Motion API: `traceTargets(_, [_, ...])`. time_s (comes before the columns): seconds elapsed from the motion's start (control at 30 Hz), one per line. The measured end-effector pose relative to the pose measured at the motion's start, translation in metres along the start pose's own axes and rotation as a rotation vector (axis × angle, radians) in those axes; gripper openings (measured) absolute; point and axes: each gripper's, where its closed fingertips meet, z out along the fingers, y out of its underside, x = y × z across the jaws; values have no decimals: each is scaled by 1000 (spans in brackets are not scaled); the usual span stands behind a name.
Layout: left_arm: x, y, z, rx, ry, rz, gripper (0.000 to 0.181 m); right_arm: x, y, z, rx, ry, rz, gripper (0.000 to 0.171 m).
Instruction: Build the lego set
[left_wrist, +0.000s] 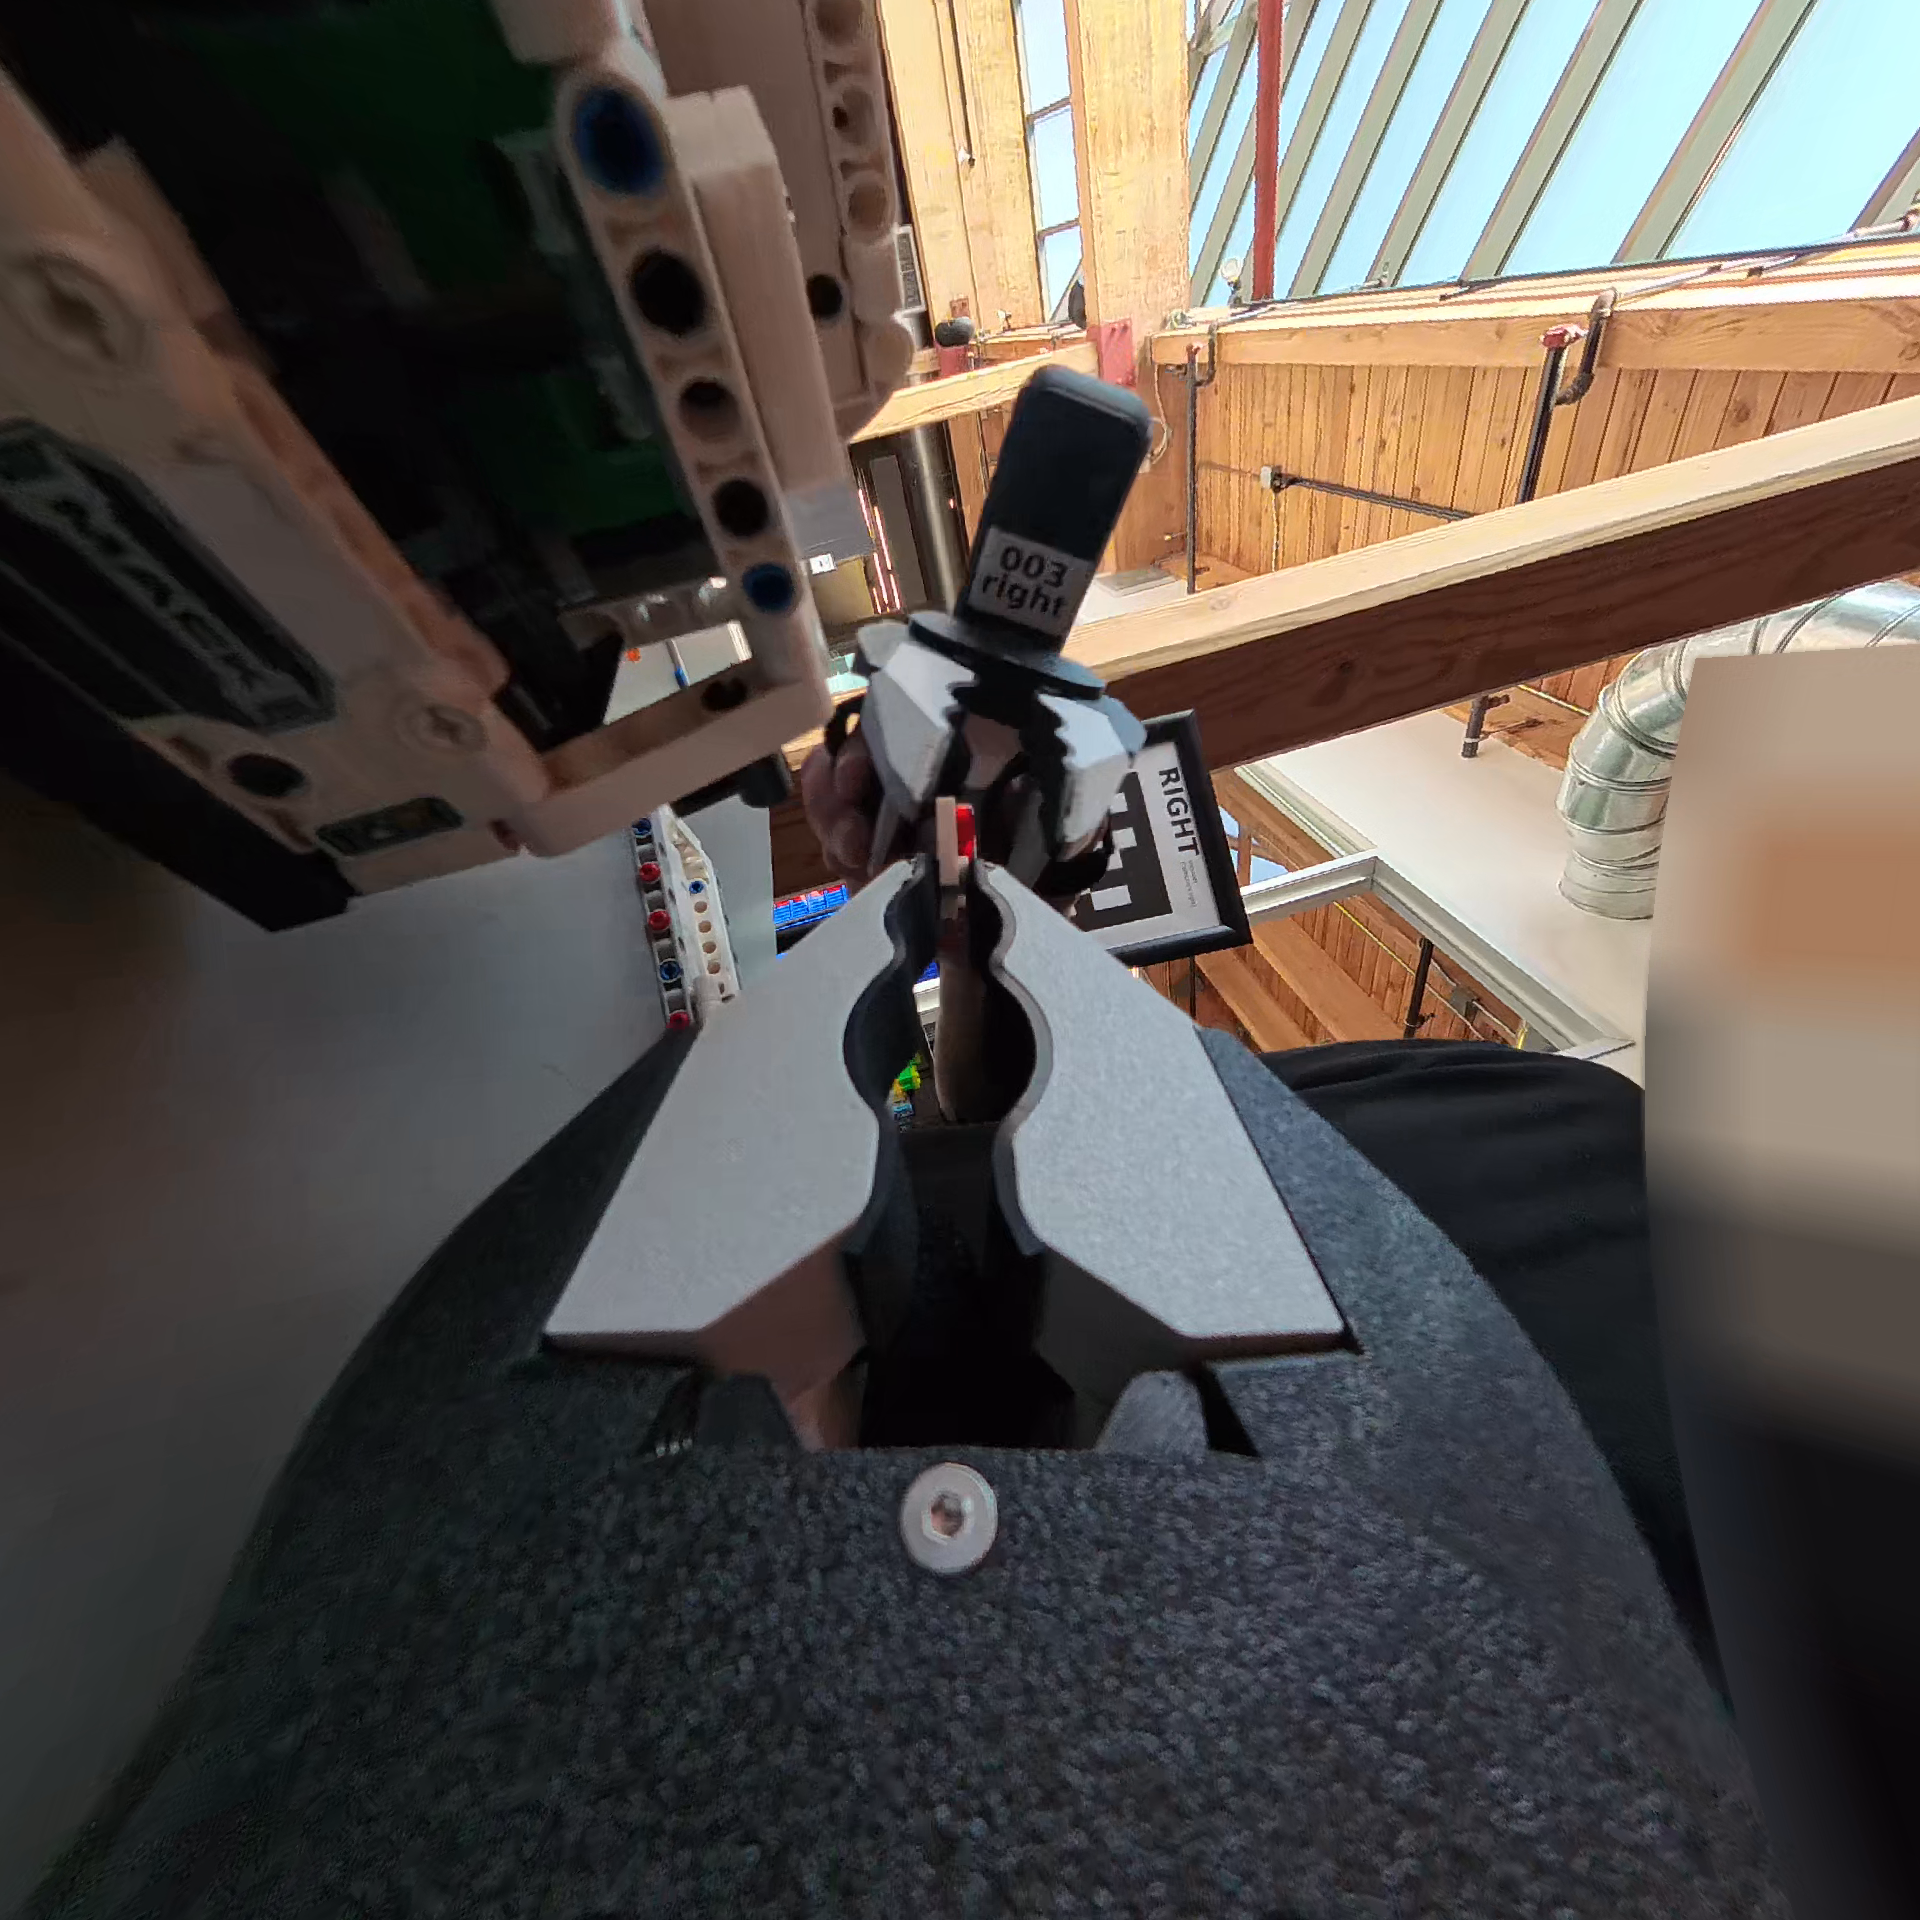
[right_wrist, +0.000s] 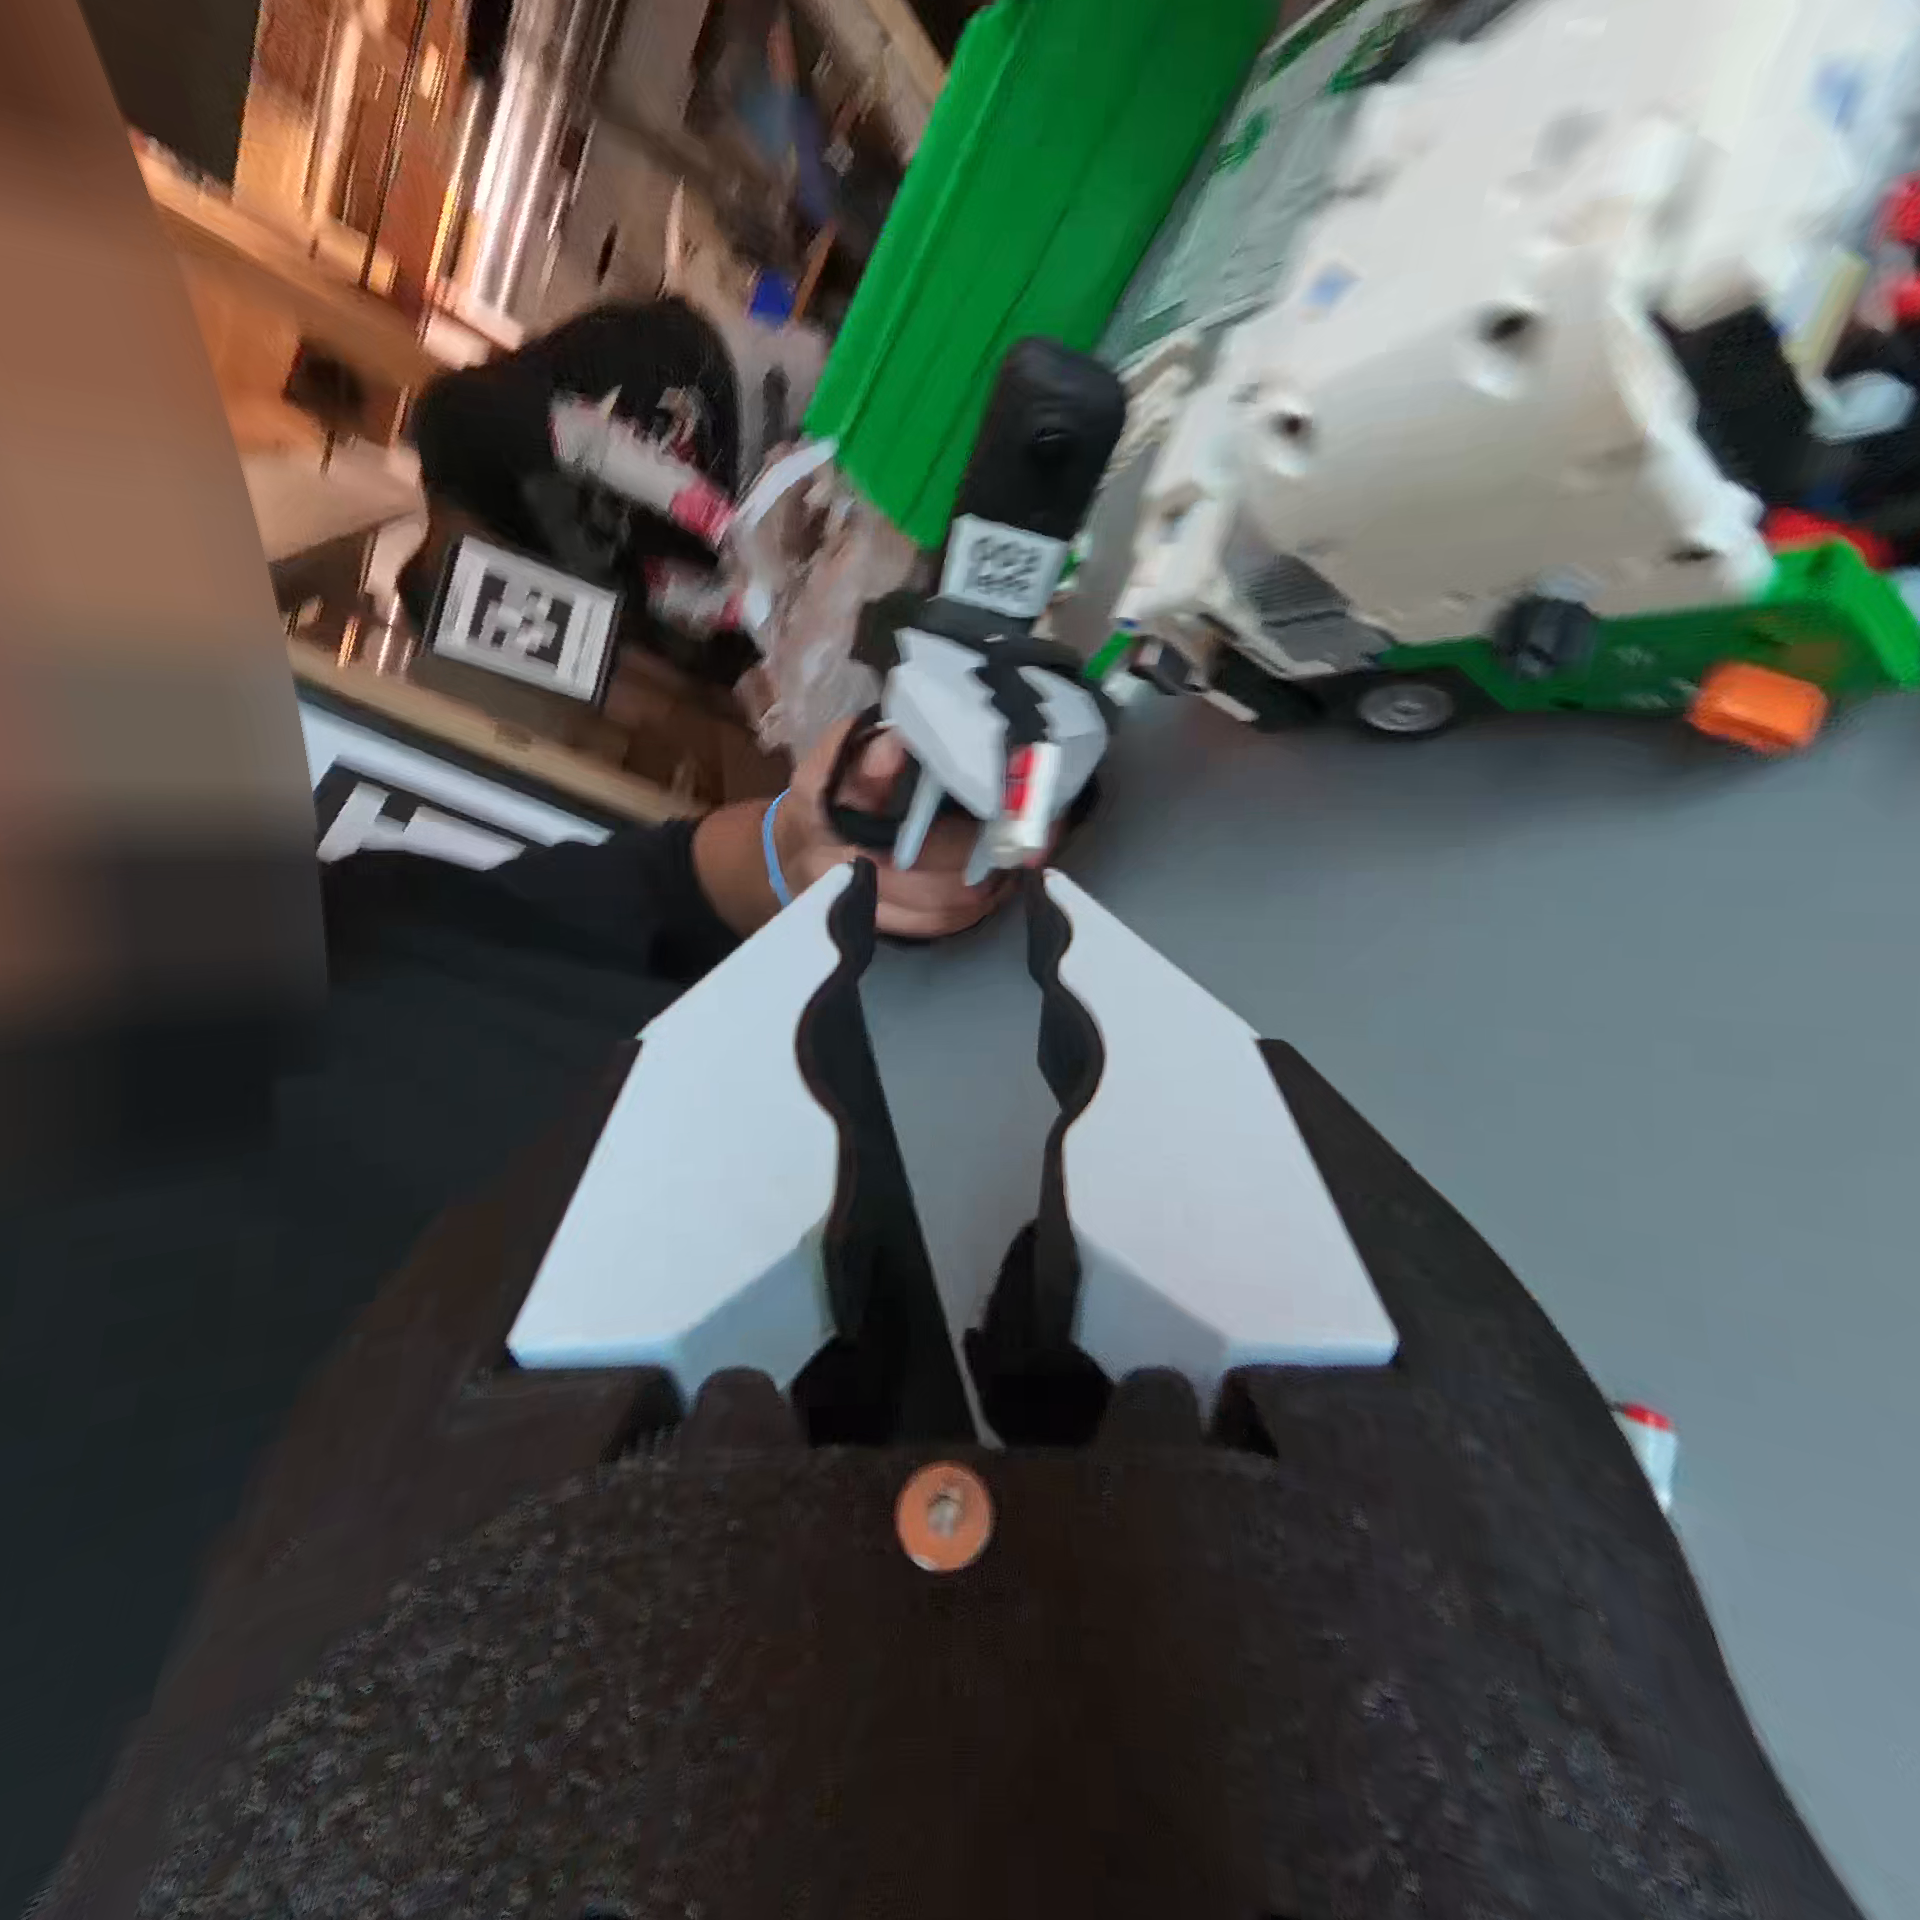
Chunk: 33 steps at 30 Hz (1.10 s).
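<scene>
Fingers (left_wrist: 951, 883) of the left gripper are clenched on a small red-and-white piece (left_wrist: 954, 831), the right gripper (right_wrist: 951, 883) held released over bare grey counter (right_wrist: 1455, 987) beside the white-and-green truck (right_wrist: 1455, 468).

Left gripper (left_wrist: 948, 883) fingers (left_wrist: 790, 1060) pinch a small red-and-white piece (left_wrist: 954, 842).

The left gripper (left_wrist: 951, 883) is pointing toward twelve o'clock with its jaws nearly together. The right gripper (right_wrist: 951, 883) is aiming toward twelve o'clock with jaws parted. Each is facing the other, held by a hand (right_wrist: 894, 831).
</scene>
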Motion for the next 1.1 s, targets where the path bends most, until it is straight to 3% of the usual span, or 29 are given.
traceTargets(0.17, [1, 6, 3, -19, 18, -20, 2, 11, 2, 14, 107, -76, 202, 24])
traceTargets(0.57, [-1, 5, 4, -12, 10, -27, 2, 10, 6, 22, 37, -111, 202, 8])
traceTargets(0.73, [-2, 6, 4, -11, -12, -2, 3, 11, 7, 21, 20, -97, 200, 7])
traceTargets(0.93, [2, 7, 5, -35, -38, 104, 2, 6, 8, 20, 40, -183, 295, 7])
traceTargets(1.1, [4, 7, 6, -38, -13, 78, 2, 4, 6, 19, 67, -245, 350, 7])
